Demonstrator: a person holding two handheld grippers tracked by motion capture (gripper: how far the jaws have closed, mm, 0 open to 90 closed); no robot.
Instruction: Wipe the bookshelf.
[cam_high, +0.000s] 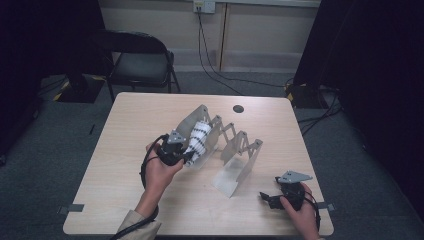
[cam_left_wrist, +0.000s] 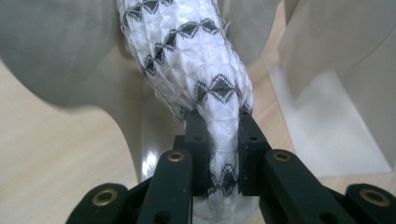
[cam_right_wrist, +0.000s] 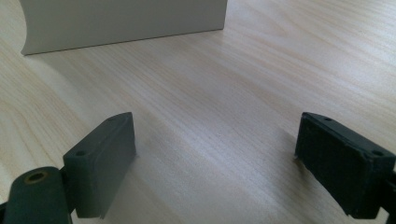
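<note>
Progress looks partial: the left gripper (cam_high: 186, 156) has its fingers (cam_left_wrist: 198, 154) clamped on a patterned sock (cam_left_wrist: 191, 60), held at the folding rack (cam_high: 235, 150). Hanging it remains. The right gripper (cam_high: 270, 199), fingers wide apart and empty, rests on the surface (cam_high: 130, 125).

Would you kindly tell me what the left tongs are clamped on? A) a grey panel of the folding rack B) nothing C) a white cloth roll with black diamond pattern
C: in the left gripper view the left tongs pinch the white patterned cloth roll.
</note>
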